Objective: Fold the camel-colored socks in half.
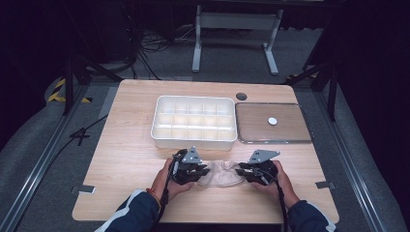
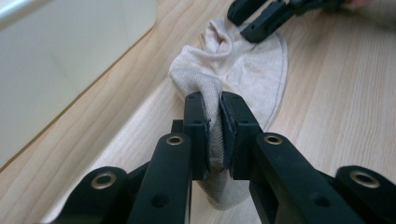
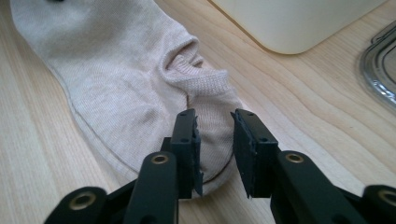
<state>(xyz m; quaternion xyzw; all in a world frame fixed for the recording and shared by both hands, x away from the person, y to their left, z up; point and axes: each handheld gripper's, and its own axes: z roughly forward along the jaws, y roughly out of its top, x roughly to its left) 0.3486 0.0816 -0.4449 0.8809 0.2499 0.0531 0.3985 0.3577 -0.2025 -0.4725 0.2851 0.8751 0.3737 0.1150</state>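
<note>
Sock [image 1: 222, 173] lies near the table's [image 1: 130, 145] front edge, left hand-held gripper [image 2: 214, 122] clamping it, right hand-held gripper [image 3: 215, 140] parted.

Bare table [image 1: 130, 145] lies open at lower left and lower right of the high view. The compartment box [image 1: 194, 118] and tray [image 1: 273, 123] block the upper centre and upper right; the sock [image 1: 221, 174] occupies the gap between the grippers.

L tongs [image 2: 213, 126] clamped, R tongs [image 3: 215, 140] apart.
</note>
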